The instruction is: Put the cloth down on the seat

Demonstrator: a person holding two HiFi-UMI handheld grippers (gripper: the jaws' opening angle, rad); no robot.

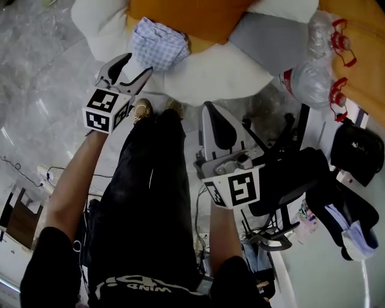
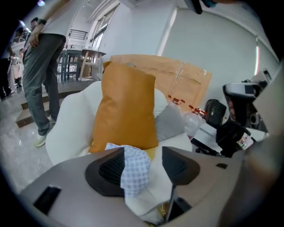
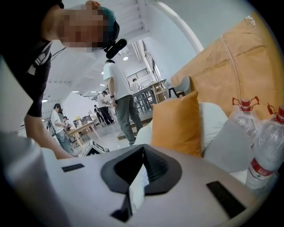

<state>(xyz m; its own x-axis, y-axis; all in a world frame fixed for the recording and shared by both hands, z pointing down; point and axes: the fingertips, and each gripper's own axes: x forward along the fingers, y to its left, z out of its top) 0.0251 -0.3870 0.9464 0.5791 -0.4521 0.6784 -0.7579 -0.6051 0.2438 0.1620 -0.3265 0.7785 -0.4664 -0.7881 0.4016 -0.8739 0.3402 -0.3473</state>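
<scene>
A blue-and-white checked cloth [image 1: 157,43] lies bunched on the white armchair seat [image 1: 210,75], just in front of an orange cushion [image 1: 186,15]. My left gripper [image 1: 133,67] hangs close before the cloth, open. In the left gripper view the cloth [image 2: 133,170] shows in the gap of the left gripper [image 2: 143,153], against the left pad only; the right pad stands apart from it. My right gripper [image 1: 209,107] hovers before the seat's front edge. In the right gripper view the right gripper [image 3: 143,148] is shut at the tips, with only a pale sliver in the slit behind them.
A grey cushion [image 1: 271,36] and two clear bottles with red caps [image 1: 313,78] rest at the seat's right. Black gear on a stand [image 1: 289,180] crowds the right side. A person [image 2: 42,66] stands on the marble floor to the left.
</scene>
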